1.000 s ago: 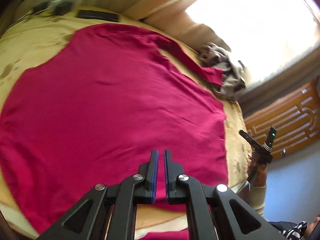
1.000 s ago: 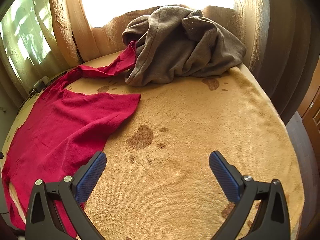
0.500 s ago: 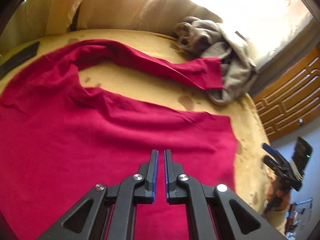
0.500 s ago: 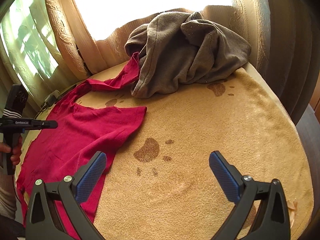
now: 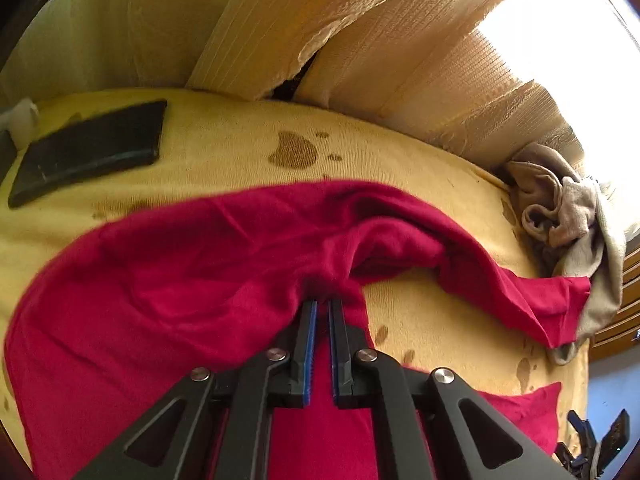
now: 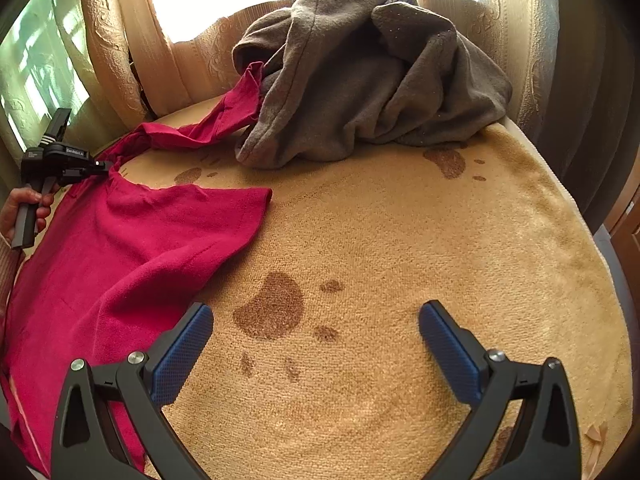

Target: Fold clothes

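Left gripper (image 5: 322,305) advanced to red garment (image 5: 180,280); armpit bunched, seemingly pinched.

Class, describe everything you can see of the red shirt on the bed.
The red shirt is a plain crimson knit, soft and slightly fuzzy, lying mostly flat but rumpled on the yellow blanket. One long sleeve stretches across the blanket, its cuff touching the grey garment. The left claw, nearly shut, meets bunched fabric near the armpit. The open right claw is off it.
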Demonstrator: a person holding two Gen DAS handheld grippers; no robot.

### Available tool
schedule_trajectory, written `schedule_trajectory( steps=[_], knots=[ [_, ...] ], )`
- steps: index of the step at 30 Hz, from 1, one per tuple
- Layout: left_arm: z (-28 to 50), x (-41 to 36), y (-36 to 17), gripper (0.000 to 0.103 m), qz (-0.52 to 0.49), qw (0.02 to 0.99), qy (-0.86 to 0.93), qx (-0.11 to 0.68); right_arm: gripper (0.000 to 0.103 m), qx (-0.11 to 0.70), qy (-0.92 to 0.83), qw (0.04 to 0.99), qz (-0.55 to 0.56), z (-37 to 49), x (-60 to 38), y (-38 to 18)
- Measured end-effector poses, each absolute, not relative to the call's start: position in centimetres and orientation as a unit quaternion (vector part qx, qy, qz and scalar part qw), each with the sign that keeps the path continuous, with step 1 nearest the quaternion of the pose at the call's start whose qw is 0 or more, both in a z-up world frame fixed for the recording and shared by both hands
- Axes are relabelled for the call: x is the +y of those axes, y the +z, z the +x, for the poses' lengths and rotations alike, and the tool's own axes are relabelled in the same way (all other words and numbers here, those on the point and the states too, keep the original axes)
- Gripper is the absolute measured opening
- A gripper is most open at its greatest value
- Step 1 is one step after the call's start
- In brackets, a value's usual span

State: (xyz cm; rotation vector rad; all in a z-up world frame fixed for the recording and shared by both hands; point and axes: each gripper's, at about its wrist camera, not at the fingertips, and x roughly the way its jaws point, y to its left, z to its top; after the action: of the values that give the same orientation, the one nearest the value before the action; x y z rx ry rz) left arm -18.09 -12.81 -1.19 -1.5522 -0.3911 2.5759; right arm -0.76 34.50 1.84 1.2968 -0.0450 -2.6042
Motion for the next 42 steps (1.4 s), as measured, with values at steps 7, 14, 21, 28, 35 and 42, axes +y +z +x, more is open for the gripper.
schedule_trajectory(
  steps=[7, 14, 21, 28, 35, 42],
  knots=[
    [-20.8, -13.5, -1.7, 0.006, -0.479, 0.057, 0.863, -0.152, 0.103, 0.030, -0.886, 0.093, 0.453, -0.9, 33.4, 1.5],
    [-19.6, -12.3, -2.0, 0.006, -0.423, 0.048, 0.902, -0.075, 0.103, 0.041, -0.885, 0.086, 0.455, -0.9, 33.2, 1.3],
    [-15.7, -8.3, 0.8, 0.006, -0.445, 0.078, 0.891, -0.051, 0.103, 0.043, -0.885, 0.085, 0.456, -1.2, 33.2, 1.2],
    [-7.6, 0.5, 3.0, 0.006, -0.510, 0.248, 0.820, -0.082, 0.103, 0.041, -0.885, 0.085, 0.456, -1.0, 32.8, 1.2],
    [-2.0, 6.2, 1.7, 0.006, -0.562, 0.329, 0.746, -0.139, 0.103, -0.194, -0.847, 0.254, 0.425, -1.2, 35.5, 5.3],
    [-1.9, 5.4, 0.7, 0.006, -0.546, 0.305, 0.764, -0.162, 0.101, -0.314, -0.778, 0.280, 0.466, -6.8, 34.6, 4.0]
  ],
)
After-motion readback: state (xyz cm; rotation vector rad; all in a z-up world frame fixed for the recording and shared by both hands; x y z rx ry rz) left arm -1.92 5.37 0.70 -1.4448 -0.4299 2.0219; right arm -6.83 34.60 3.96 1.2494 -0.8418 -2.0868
